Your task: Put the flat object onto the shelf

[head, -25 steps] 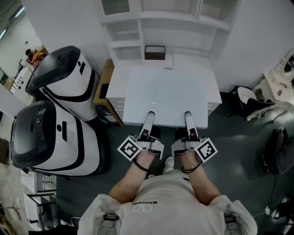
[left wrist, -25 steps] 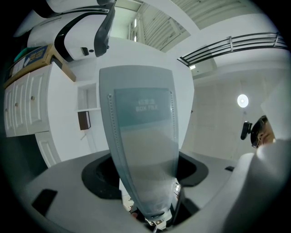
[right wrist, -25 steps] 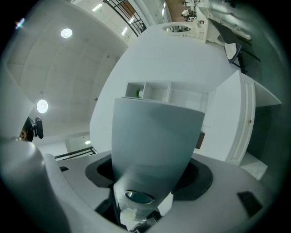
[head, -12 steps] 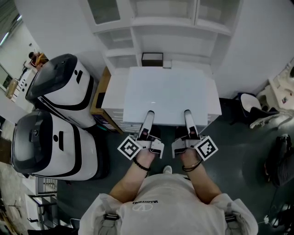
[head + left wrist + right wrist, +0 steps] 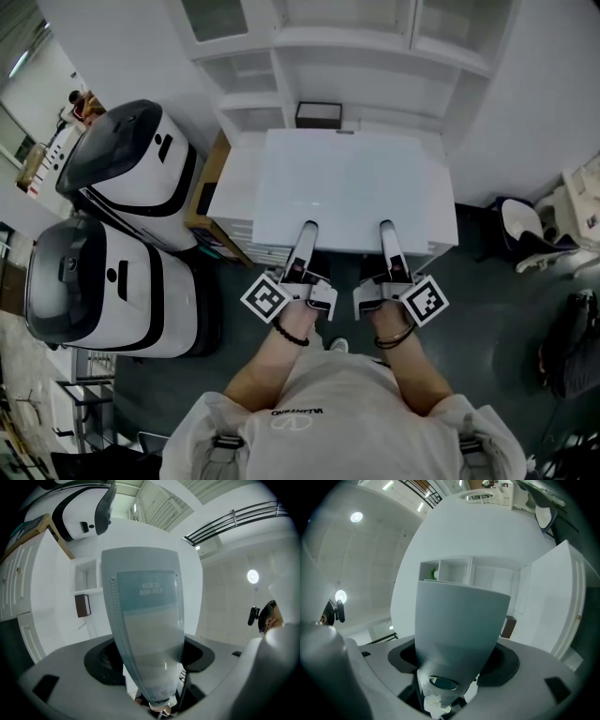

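Observation:
The flat object is a large pale board-like file lying level over a white cabinet. My left gripper and right gripper each clamp its near edge, side by side. In the left gripper view the flat object runs straight out from between the jaws, and in the right gripper view the flat object does the same. The white shelf unit stands just beyond its far edge. A dark brown box sits in a low compartment there.
Two white-and-black machines stand close at the left, beside a wooden panel. A white chair and a dark bag are at the right. The floor is dark grey.
The view has shifted slightly and the shelf unit sits a little nearer. Both grippers keep the same hold on the flat object's near edge.

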### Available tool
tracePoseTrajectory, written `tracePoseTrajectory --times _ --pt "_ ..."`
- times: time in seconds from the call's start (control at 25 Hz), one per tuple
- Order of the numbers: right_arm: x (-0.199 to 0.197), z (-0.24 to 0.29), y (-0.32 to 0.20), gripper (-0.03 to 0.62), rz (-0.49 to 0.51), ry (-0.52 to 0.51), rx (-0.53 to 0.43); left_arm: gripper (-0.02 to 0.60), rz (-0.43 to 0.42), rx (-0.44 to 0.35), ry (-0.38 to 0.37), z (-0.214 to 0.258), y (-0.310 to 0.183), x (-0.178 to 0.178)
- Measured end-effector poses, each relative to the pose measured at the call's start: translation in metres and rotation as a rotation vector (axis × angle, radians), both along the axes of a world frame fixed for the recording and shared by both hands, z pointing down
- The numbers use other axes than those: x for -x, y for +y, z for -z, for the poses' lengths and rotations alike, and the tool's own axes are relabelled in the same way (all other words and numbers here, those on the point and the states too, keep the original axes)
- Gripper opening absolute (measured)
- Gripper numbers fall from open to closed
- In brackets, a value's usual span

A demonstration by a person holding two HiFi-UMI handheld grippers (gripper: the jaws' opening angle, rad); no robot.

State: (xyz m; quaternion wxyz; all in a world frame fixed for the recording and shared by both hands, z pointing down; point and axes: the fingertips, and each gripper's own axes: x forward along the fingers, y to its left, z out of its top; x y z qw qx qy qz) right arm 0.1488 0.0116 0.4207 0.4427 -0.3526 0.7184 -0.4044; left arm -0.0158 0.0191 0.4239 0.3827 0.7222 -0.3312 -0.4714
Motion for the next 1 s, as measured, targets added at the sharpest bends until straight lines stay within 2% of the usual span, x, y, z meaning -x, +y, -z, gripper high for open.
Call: tracePoseTrajectory --times 0.36,1.0 --pt "0.002 0.0 -0.048 0.334 -0.022 0.014 0.005 0.325 -0.029 -0.011 0.009 0.001 -0.054 0.002" --pt "0.032 0.04 -0.202 0.334 -0.105 0.026 -0.064 0.324 -0.095 -0.055 0.025 0.037 -0.219 0.033"
